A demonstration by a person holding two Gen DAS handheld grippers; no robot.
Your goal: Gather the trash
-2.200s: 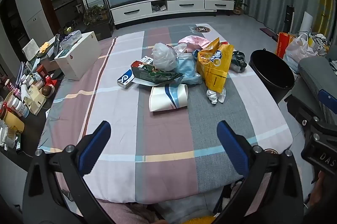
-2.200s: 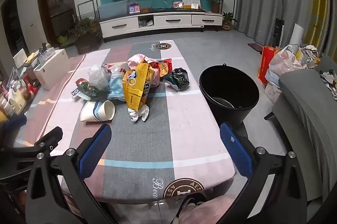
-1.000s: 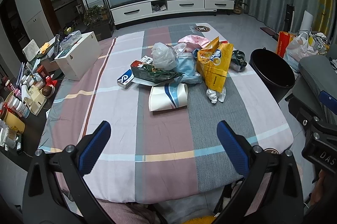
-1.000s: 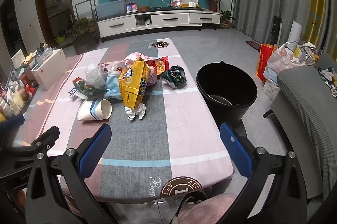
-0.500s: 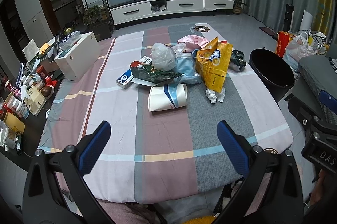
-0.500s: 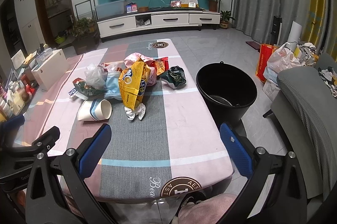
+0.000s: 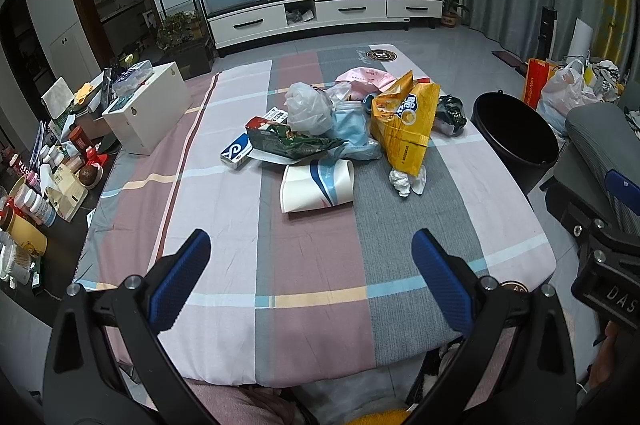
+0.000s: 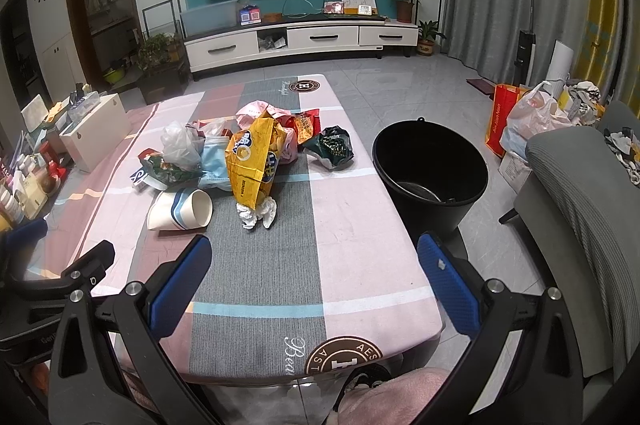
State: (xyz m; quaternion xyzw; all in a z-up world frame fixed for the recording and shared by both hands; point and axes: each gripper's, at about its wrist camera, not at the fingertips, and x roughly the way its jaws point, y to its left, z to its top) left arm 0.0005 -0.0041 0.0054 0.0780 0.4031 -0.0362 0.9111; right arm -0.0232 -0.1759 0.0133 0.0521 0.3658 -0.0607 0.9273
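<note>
Little has moved since the earlier frames: both grippers hover at the worktop's point(image 8: 360, 245) near edge, left gripper point(image 7: 312, 277) and right gripper point(image 8: 316, 281) spread apart, empty. The trash sits mid-worktop; bucket point(image 8: 430, 177) at 3 o'clock. Best start with the near tissue point(image 8: 256, 213), pinching low.

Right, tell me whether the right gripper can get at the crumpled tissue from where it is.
Probably yes: the right gripper is open, and only bare tablecloth lies before the crumpled tissue.
</note>
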